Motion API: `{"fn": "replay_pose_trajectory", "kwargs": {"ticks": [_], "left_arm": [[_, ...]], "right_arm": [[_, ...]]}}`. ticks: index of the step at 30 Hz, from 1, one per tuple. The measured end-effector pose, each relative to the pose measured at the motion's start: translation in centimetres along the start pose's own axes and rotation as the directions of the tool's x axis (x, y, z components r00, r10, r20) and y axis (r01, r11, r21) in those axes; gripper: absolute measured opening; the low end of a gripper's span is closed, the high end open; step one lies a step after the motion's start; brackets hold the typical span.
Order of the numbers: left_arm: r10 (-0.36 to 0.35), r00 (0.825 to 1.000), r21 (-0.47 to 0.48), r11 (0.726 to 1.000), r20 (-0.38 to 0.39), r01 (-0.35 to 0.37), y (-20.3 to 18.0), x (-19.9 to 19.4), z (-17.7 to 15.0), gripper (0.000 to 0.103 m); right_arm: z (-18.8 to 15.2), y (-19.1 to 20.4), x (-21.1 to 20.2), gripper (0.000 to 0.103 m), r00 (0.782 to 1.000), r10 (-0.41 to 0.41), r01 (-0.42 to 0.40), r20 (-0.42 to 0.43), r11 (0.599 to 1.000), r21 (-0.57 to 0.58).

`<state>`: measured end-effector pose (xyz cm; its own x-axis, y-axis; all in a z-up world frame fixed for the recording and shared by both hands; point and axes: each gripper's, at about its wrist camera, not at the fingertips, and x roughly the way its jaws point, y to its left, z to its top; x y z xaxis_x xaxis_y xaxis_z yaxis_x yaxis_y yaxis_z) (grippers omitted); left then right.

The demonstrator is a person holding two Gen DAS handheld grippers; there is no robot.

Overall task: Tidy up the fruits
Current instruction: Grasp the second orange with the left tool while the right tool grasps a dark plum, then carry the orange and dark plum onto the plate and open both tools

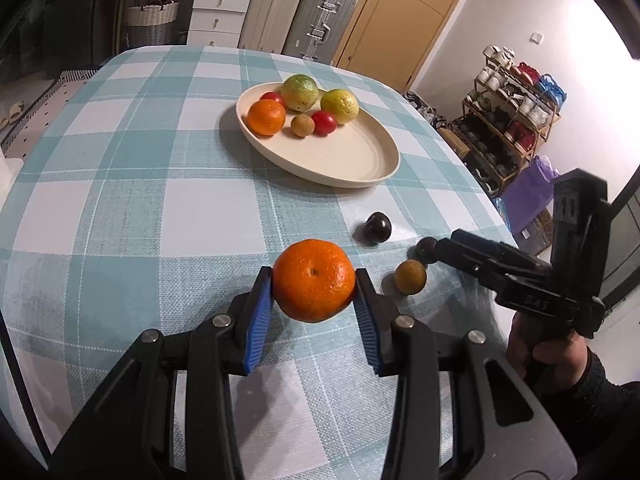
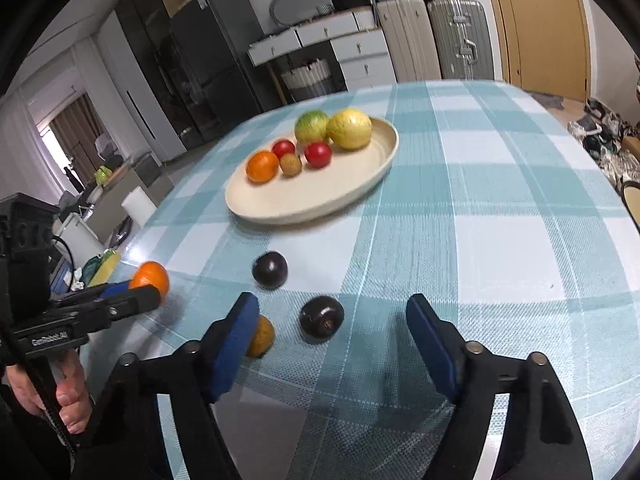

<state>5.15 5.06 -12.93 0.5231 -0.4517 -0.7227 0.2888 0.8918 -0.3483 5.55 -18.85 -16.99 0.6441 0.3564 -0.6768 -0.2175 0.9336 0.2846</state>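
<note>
Left gripper (image 1: 314, 292): jaws clamped on a round orange mandarin (image 1: 313, 280), lifted clear of the checked teal-and-white surface (image 1: 120, 208), judged bound for the plate.
Right gripper (image 2: 328, 320): jaws wide, nothing gripped; a dark purple plum (image 2: 322, 319) is framed between them, judged next.
Cream oval plate (image 1: 360, 160): six fruits already gathered.
Loose fruit: second dark plum (image 2: 270, 269), small brownish-yellow fruit (image 1: 410, 277).

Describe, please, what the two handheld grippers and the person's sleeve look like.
Both the left gripper and the right gripper are black linkage frames with silver pivot pins and ribbed blue finger pads. White lettering marks each body, a black cable trails from each, and the sleeve is dark knit.
</note>
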Motion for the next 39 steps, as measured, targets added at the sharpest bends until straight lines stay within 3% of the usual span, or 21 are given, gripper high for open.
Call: {"fn": "replay_pose_trajectory", "kwargs": {"ticks": [4,7,9,11,27,39], "left_arm": [[-0.002,1.000,-0.014,1.000,-0.003,0.002,0.6,0.1,0.0,0.036],[-0.006,1.000,-0.026,1.000,-0.012,0.006,0.9,0.3,-0.1,0.036],[-0.014,1.000,-0.035,0.999,-0.018,0.013,1.0,0.5,-0.1,0.036],[-0.014,1.000,-0.035,0.999,-0.019,0.013,1.0,0.5,-0.1,0.036],[-0.001,1.000,-0.037,0.999,0.016,0.002,1.1,0.2,1.7,0.036],[-0.023,0.999,-0.001,1.000,0.023,0.023,-0.1,1.6,5.3,0.036]], "right_arm": [[-0.1,0.1,0.5,0.059,1.000,-0.009,0.009,-0.020,1.000,-0.010],[-0.1,0.4,0.9,0.041,0.999,0.020,-0.021,-0.048,1.000,-0.020],[-0.2,0.8,1.2,0.039,0.999,0.007,-0.009,-0.052,0.999,-0.040],[-0.2,1.2,1.4,0.027,0.998,-0.010,0.006,-0.057,0.998,-0.064],[0.5,0.9,0.7,0.025,1.000,0.026,-0.027,-0.014,0.998,-0.050],[3.3,0.8,0.3,0.025,0.996,0.076,-0.074,0.046,0.996,-0.051]]}}
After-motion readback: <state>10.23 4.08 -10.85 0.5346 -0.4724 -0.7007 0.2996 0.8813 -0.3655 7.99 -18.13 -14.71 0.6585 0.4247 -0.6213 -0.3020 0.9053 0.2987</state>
